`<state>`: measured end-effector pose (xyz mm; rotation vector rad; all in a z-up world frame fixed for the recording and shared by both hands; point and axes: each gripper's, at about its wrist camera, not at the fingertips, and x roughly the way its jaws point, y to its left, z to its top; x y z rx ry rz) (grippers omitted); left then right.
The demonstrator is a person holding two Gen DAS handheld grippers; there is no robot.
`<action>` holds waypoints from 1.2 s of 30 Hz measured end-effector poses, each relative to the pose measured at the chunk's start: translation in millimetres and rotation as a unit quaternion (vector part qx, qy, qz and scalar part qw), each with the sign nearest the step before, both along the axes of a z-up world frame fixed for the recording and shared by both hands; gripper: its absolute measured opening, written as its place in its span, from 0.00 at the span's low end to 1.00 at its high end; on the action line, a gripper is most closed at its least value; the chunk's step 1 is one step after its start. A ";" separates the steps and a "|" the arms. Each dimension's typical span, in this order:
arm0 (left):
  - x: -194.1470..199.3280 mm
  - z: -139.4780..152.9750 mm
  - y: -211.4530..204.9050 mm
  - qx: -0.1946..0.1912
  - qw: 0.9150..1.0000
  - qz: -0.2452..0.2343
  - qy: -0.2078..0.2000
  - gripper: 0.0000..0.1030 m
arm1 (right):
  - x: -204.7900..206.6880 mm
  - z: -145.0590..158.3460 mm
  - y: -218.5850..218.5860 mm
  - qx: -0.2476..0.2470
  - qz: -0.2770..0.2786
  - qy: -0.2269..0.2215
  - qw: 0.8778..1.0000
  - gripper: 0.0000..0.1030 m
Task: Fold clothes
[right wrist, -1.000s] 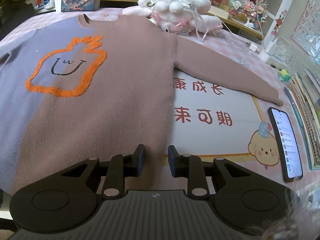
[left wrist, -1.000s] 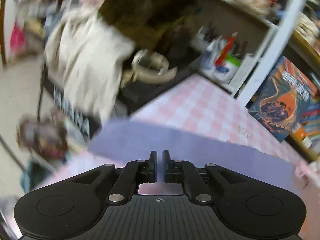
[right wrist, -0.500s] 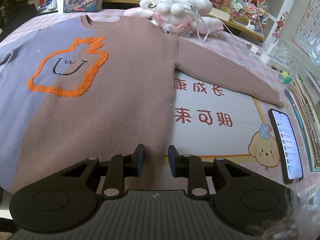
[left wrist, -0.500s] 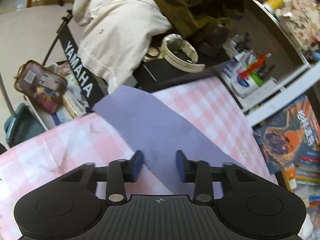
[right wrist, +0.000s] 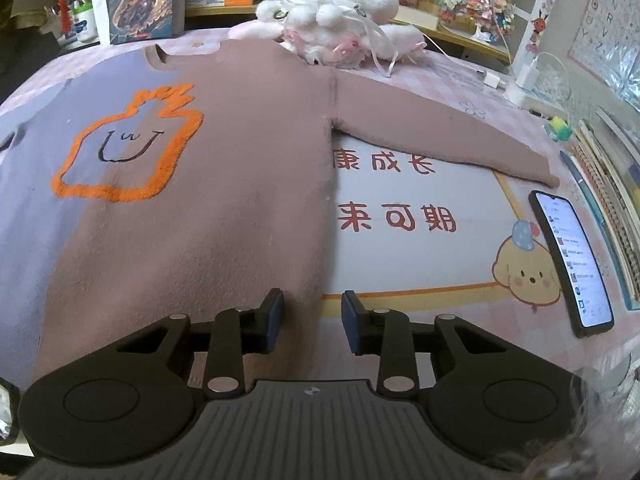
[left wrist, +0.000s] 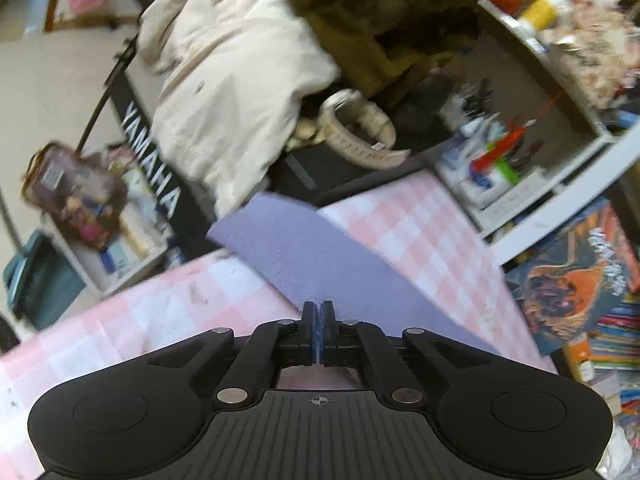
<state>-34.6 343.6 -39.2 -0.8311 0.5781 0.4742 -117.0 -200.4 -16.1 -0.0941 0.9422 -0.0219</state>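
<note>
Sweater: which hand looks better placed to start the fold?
Probably left. Left gripper has just closed at the purple sleeve edge, perhaps pinching it. Right gripper has just been opening, pads astride the sweater side edge, not gripping.

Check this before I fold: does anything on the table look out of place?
Yes. A white plush toy lies on the sweater at its shoulder, and a lit phone sits beside the sleeve cuff.
</note>
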 end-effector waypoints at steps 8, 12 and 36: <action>-12.5 15.5 5.5 -0.022 0.997 -0.032 -0.060 0.01 | -5.3 6.0 10.9 -0.015 0.014 -0.004 1.000 0.33; -12.0 13.1 8.9 0.000 0.999 -0.043 -0.026 0.02 | -6.8 9.4 23.7 -0.008 0.039 -0.009 0.999 0.35; 5.0 -9.7 53.8 0.038 0.997 0.003 0.063 0.03 | -12.4 8.1 25.5 -0.014 0.028 0.013 0.999 0.35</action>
